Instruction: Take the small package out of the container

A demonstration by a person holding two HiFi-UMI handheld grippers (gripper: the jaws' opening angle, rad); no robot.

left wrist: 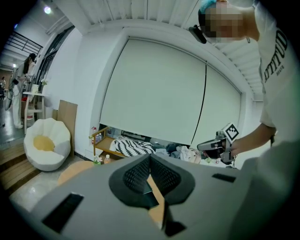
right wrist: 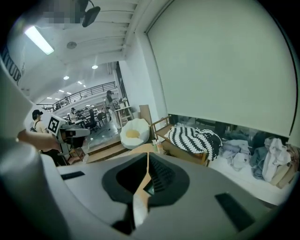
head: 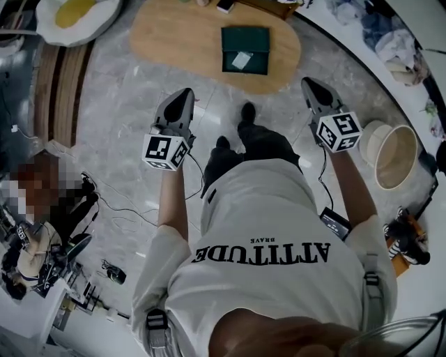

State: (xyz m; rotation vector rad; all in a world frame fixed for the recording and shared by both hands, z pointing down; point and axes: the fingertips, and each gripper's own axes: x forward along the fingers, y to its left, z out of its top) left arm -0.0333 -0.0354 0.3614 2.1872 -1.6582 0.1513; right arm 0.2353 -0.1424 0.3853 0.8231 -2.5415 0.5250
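A dark green container (head: pixel 245 49) lies open on the oval wooden table (head: pixel 174 38) ahead of me, with a small pale package (head: pixel 242 60) inside it. My left gripper (head: pixel 187 92) is held over the floor, short of the table and left of the container, its jaws together and nothing in them. My right gripper (head: pixel 307 81) hangs at the same height to the container's right, also shut and empty. In the left gripper view the closed tips (left wrist: pixel 150 156) point toward a blind-covered wall. The right gripper view's tips (right wrist: pixel 148 154) do the same.
A white beanbag (head: pixel 77 14) with a yellow cushion and wooden steps (head: pixel 63 90) sit at the far left. A round basket (head: pixel 394 153) stands on the right. A bench piled with clothes (head: pixel 397 42) runs along the far right. A seated person (head: pixel 42 223) and floor cables (head: pixel 125 209) are at left.
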